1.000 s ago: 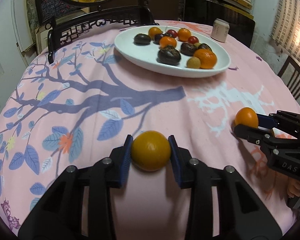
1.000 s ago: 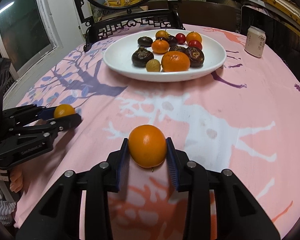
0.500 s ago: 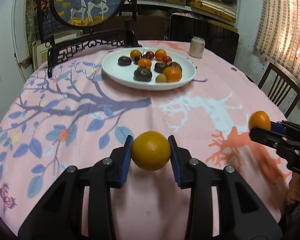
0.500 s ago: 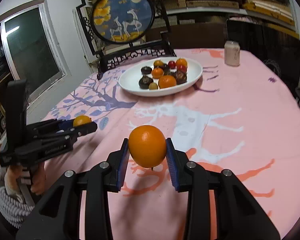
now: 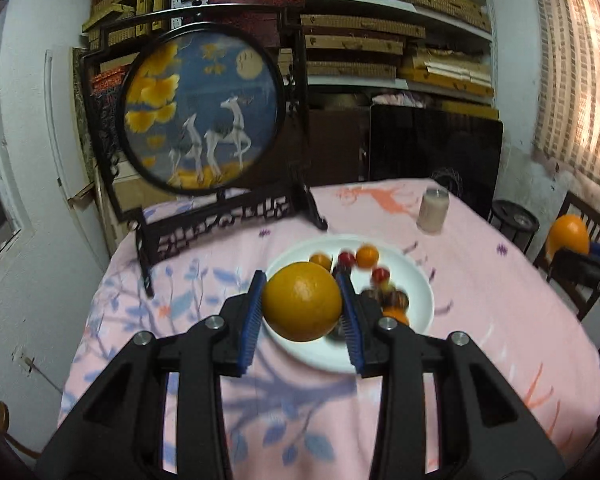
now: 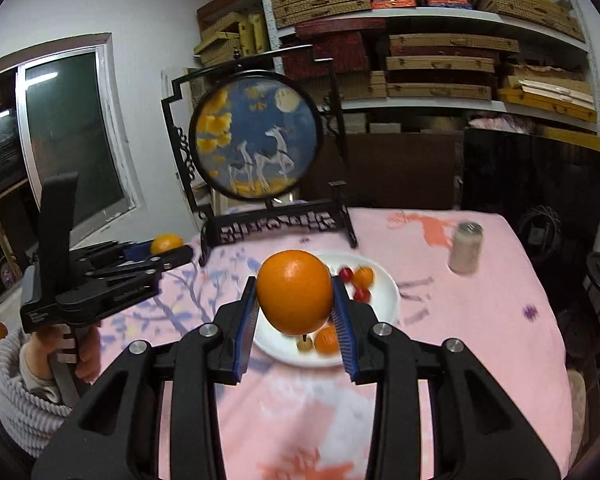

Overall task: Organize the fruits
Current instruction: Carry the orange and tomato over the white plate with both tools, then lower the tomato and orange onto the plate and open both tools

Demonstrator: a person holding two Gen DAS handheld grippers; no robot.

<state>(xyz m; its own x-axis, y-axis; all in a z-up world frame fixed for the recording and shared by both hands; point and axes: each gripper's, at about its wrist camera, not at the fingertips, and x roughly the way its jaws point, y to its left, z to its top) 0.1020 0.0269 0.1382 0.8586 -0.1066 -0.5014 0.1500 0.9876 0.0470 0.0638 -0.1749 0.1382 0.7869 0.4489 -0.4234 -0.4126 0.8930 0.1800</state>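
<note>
Above the near half of the pink tablecloth (image 5: 500,320), my left gripper (image 5: 302,307) pinches a yellow-orange fruit (image 5: 302,307) and my right gripper (image 6: 295,291) pinches a deeper orange one (image 6: 295,291), both lifted clear of the cloth. Step in hand, as I judge it: carry to the white plate (image 6: 384,280), mid-table, before the round deer screen (image 6: 256,140). Next move calls for lowering each onto bare plate, clear of the fruit already there, then spreading the jaws.

two oranges (image 5: 302,301) (image 6: 295,291) aloft in tongs
</note>
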